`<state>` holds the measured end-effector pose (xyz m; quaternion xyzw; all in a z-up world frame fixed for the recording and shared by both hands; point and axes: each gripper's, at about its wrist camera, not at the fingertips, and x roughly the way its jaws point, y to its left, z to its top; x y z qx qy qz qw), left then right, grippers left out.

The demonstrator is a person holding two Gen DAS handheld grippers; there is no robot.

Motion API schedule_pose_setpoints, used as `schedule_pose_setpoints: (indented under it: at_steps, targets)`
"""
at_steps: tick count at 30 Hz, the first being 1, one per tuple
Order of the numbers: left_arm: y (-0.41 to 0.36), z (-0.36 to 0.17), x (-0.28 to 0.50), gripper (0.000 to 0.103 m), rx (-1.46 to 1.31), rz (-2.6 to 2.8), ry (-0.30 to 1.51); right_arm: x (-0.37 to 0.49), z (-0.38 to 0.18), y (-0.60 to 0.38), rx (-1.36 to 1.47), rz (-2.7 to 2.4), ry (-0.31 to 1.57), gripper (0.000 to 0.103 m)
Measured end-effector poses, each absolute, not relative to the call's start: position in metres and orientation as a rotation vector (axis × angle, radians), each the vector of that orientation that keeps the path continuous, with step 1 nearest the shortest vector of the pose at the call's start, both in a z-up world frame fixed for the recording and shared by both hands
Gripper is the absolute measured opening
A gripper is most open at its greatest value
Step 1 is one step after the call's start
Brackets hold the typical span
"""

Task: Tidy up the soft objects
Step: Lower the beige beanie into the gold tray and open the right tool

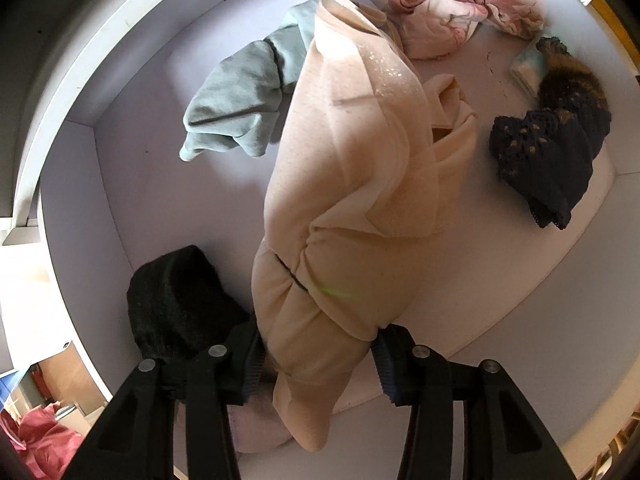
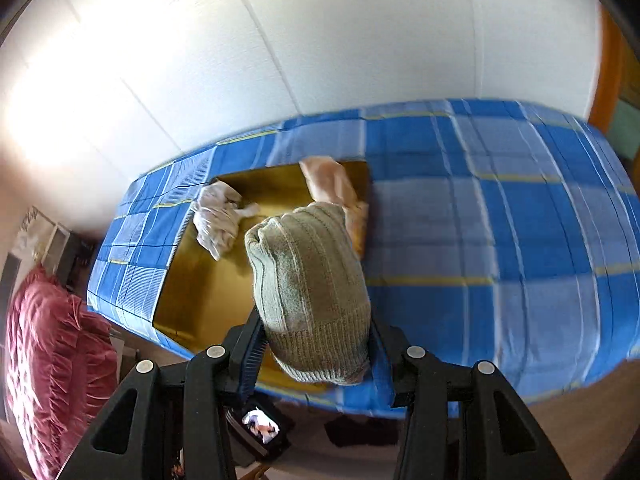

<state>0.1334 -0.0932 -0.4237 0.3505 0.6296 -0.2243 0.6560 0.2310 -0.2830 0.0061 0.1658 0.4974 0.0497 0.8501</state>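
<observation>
Gripping a peach garment (image 1: 352, 184) above the white bin (image 1: 120, 184), your left claw (image 1: 316, 356) pinches its hanging end, while your right claw (image 2: 316, 352) clamps a knit hat (image 2: 308, 280) over the box (image 2: 208, 280)

The left wrist camera looks straight down, close, into a white drawer (image 1: 120, 128) past its own fingers. The right wrist camera sits higher and farther off, tilted downward toward a blue plaid bedspread (image 2: 500, 220) and the white wall (image 2: 280, 40) behind. They share no clear part.
</observation>
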Motion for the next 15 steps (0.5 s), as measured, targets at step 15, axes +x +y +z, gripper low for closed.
schedule_pose_setpoints:
  at_steps: [15]
  targets:
    - [-0.094,-0.434,0.151,0.053,0.781,-0.541,1.438,0.338,-0.045,-0.225,0.255,0.048,1.13,0.046]
